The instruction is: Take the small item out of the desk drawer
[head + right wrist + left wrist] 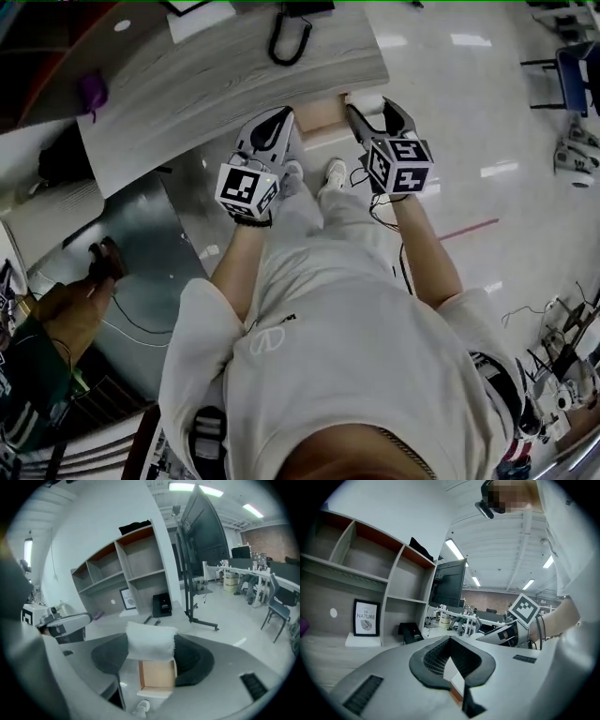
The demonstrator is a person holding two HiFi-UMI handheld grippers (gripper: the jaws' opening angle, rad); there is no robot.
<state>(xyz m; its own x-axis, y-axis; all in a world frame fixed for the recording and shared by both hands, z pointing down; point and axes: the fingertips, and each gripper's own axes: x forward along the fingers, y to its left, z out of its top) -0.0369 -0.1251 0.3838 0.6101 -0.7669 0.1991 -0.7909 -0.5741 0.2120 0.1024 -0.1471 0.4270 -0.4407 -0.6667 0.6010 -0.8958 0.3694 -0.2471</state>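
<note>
Wht pad (pixel 150 641) in R tongs (pixel 151 645)

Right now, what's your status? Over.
Right gripper shut on small white item, above open drawer. Left gripper shut, empty. Nothing in the way.

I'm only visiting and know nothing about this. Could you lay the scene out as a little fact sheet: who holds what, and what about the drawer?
Setting: a person stands at a grey wood-look desk
Drawer: pulled open under the desk edge; the visible inside looks bare
Right hand-held gripper: shut on a small white item, held above the drawer
Left hand-held gripper: jaws together, holding nothing
Also on the desk: a black phone-like device and a framed print
</note>
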